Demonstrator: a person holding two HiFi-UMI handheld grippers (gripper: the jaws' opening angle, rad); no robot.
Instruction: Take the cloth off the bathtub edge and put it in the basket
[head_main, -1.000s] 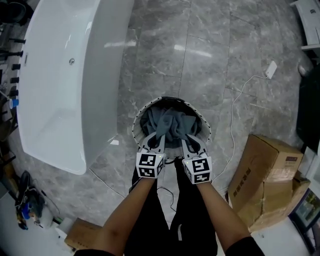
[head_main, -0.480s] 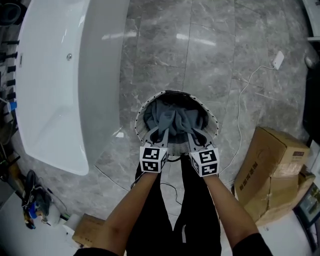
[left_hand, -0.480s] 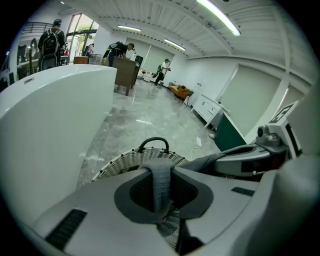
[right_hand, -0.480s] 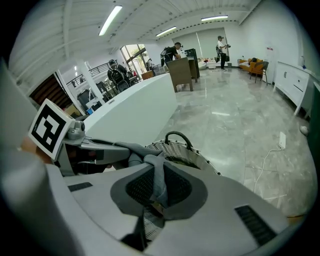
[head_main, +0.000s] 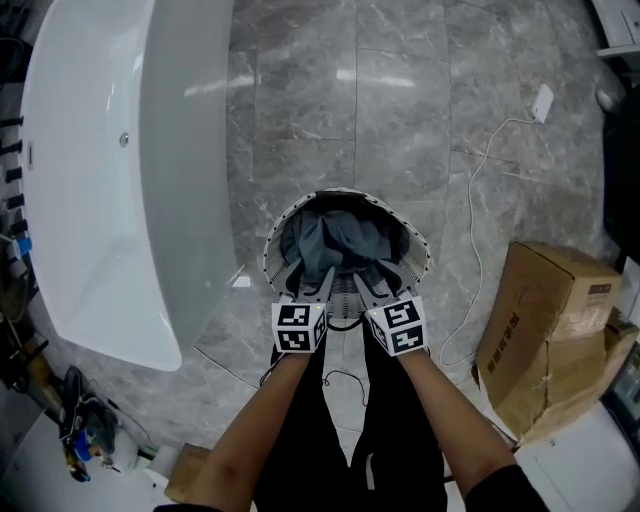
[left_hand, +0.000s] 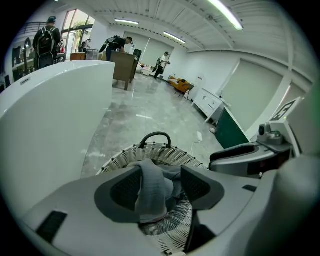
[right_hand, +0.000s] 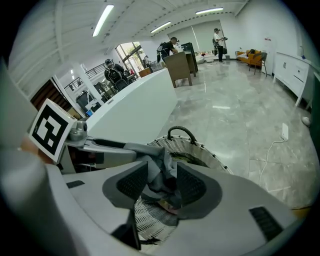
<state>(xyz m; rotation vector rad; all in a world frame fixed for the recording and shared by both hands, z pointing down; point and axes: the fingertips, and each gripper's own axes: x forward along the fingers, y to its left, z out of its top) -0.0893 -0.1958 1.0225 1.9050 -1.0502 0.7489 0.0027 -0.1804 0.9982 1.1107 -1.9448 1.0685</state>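
The room is bright. Long lights (left_hand: 222, 14) shine from the ceiling at the top of both gripper views. In the head view, white glare sits on the shiny floor (head_main: 400, 150) near the top, and the tub (head_main: 90, 200) looks very white. Both gripper views bend at the edges, with black corners.

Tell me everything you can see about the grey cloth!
The cloth is grey, soft-looking fabric, crumpled into loose folds. It lies bunched inside the round woven basket, which stands on the marbled floor beside the white bathtub. One fold rises between the jaws of the left hand-held gripper, another between those of the right hand-held gripper. Both pairs of jaws have just been opening and stand apart, so the cloth hangs slack, not pinched.
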